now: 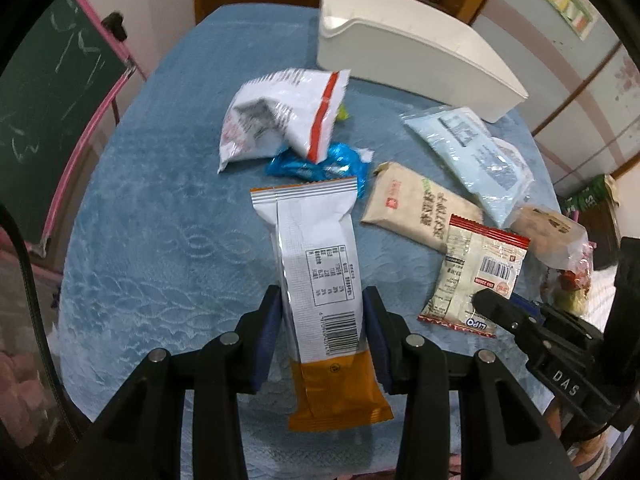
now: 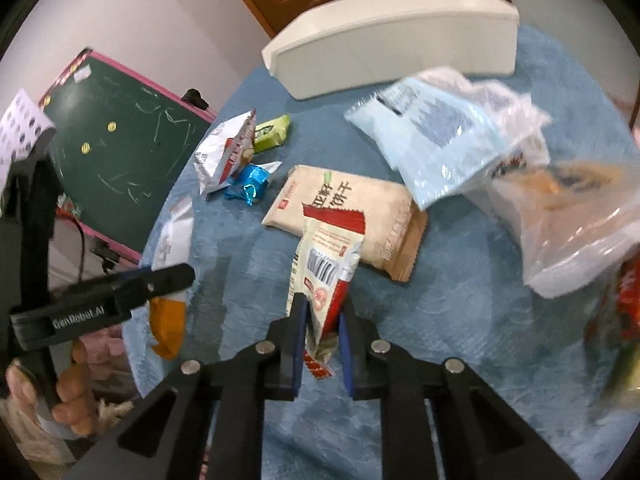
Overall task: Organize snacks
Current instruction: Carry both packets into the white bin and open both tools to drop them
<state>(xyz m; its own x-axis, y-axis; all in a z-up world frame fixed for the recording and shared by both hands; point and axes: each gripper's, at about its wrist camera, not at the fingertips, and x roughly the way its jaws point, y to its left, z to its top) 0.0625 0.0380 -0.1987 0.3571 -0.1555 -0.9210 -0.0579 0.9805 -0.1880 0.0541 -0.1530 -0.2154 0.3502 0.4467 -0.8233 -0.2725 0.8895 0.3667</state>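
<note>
White storage bin (image 1: pixel 420 56) waits empty-looking at the tabletop's (image 1: pixel 160 240) far edge, inside hidden. My left tongs (image 1: pixel 322 308) grip the long orange-ended wafer pack (image 1: pixel 316 264), lifted for binning; right tongs (image 2: pixel 322 316) pinch the small red-edged snack packet (image 2: pixel 324 264). Right-side bags blurred.

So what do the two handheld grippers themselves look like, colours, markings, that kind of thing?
Both are black plastic, with angular linkage arms joined by round silver pins. The left gripper and the right gripper each carry dark blue pads on the inner faces of their fingers. Seen from the side, one body bears white "GenRobot.AI" lettering, the other "DAS". A hand grips the left handle; no sleeve shows.
</note>
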